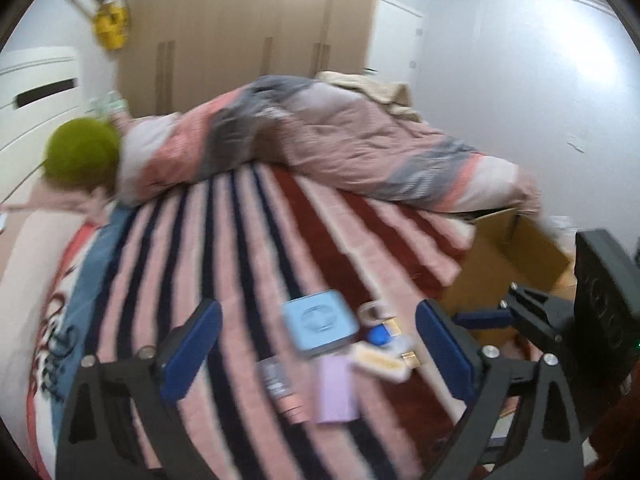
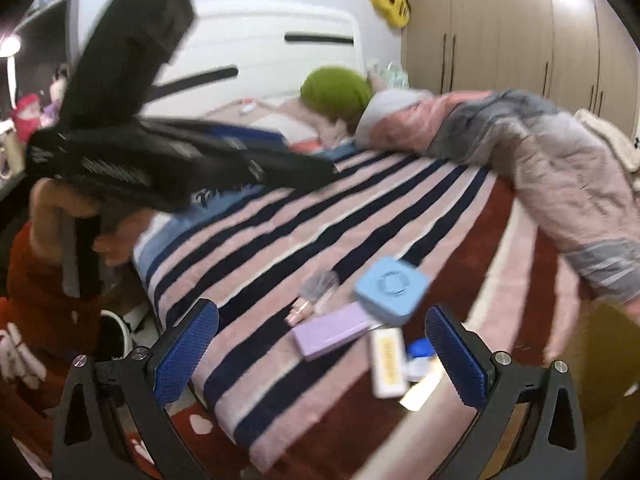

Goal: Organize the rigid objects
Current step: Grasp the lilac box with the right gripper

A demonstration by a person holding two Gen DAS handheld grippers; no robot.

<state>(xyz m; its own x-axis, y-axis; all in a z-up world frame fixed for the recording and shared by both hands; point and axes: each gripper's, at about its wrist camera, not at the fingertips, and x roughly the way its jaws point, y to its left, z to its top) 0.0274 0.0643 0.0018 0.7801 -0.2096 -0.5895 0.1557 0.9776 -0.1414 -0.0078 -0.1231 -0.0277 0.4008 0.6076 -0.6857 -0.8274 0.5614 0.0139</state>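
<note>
Several small rigid objects lie in a loose cluster on the striped blanket near the bed's corner. A light blue square box [image 1: 320, 327] [image 2: 391, 290] is the largest. A lilac flat case [image 1: 335, 390] [image 2: 330, 335], a white and yellow bar [image 1: 378, 363] [image 2: 387, 361], a blue round lid [image 1: 378, 337] [image 2: 420, 350] and a pink tube [image 1: 280, 384] [image 2: 304, 310] lie around it. My left gripper [image 1: 316, 352] is open above the cluster, holding nothing. My right gripper [image 2: 322, 356] is open and empty over the same objects. Both views are blurred.
A rumpled pink and grey quilt [image 1: 320, 140] [image 2: 540, 168] covers the far part of the bed. A green cushion [image 1: 82, 156] [image 2: 336, 90] sits by the white headboard [image 2: 272, 56]. An open cardboard box [image 1: 508, 264] stands beside the bed. Wardrobes [image 1: 248, 28] line the far wall.
</note>
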